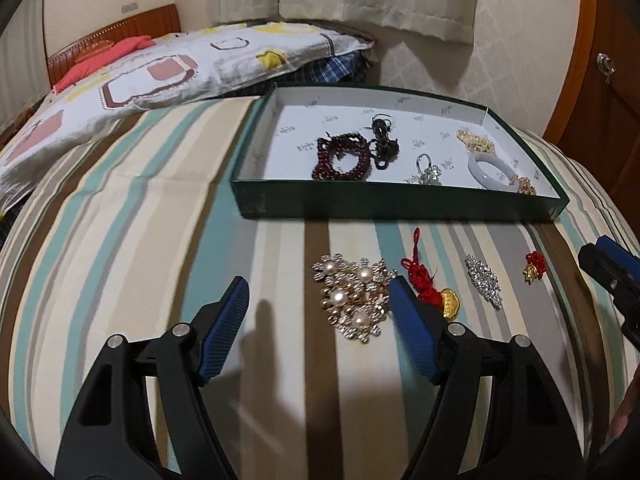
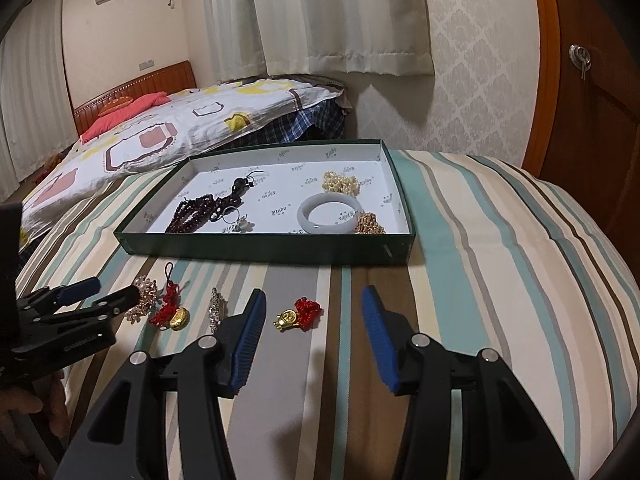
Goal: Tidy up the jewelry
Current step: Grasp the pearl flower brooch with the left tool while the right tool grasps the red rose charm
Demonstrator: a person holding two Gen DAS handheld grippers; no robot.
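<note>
Four loose pieces lay in a row on the striped bed cover (image 1: 160,208), in front of the green box (image 1: 400,200). From left to right in the left wrist view: a pearl-and-gold cluster brooch (image 1: 354,298), a red knot charm with gold ingot (image 1: 430,284), a rhinestone clip (image 1: 484,282) and a small red-and-gold charm (image 1: 534,267). The knot charm's long axis ran from its cord loop, nearest the box, down to the ingot nearest the camera. The rhinestone clip lay with its long axis angled away from the box toward the lower right. The small charm lay with its gold piece left and its red tassel right in the right wrist view.

The box was open-topped, white-lined and shallow, its long side parallel to the row. It held six pieces: one dark red bead bracelet (image 1: 340,156), one black bead pendant (image 1: 384,140), one silver ring (image 1: 428,168), one white bangle (image 1: 492,170), one pale pearl cluster (image 1: 476,140) and one gold-toned cluster (image 1: 526,186). The bangle lay flat, touching the gold cluster.

The left hand-held gripper (image 1: 318,290) had its jaws apart, gripping nothing; the brooch lay between them, against the right finger. The right hand-held gripper (image 2: 314,300) also had its jaws apart and empty, with the small charm (image 2: 298,314) between the fingertips on the cover.
</note>
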